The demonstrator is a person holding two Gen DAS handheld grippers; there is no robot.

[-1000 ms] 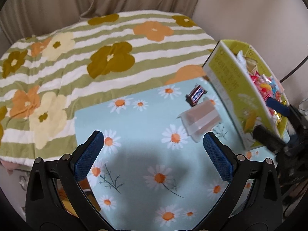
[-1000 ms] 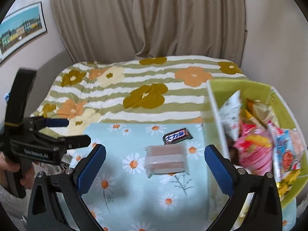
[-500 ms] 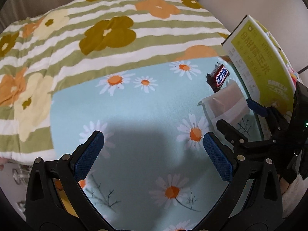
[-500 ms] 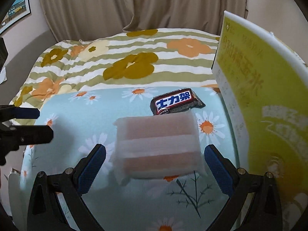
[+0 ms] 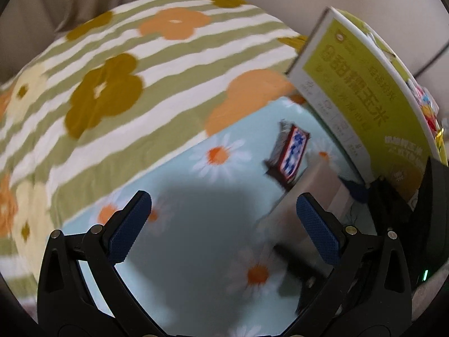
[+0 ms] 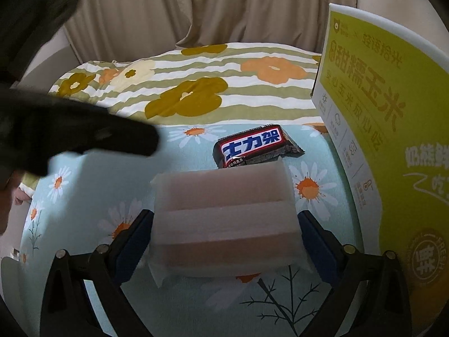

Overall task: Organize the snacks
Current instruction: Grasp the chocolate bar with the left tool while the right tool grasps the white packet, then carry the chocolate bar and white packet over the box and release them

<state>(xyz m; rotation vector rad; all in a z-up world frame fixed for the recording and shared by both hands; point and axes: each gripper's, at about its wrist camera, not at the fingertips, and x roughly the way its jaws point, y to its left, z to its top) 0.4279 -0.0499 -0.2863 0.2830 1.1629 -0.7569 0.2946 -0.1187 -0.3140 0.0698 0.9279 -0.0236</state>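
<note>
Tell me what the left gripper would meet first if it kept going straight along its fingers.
Most likely nothing but the daisy-print cloth: the left gripper has open jaws with only shaded fabric between them. The wrapped snack block and chocolate bar lie off to its right, though blur makes depth uncertain.

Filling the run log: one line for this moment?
right gripper: closing around wrapped snack pack | left gripper: open, empty | chocolate bar: on cloth
</note>
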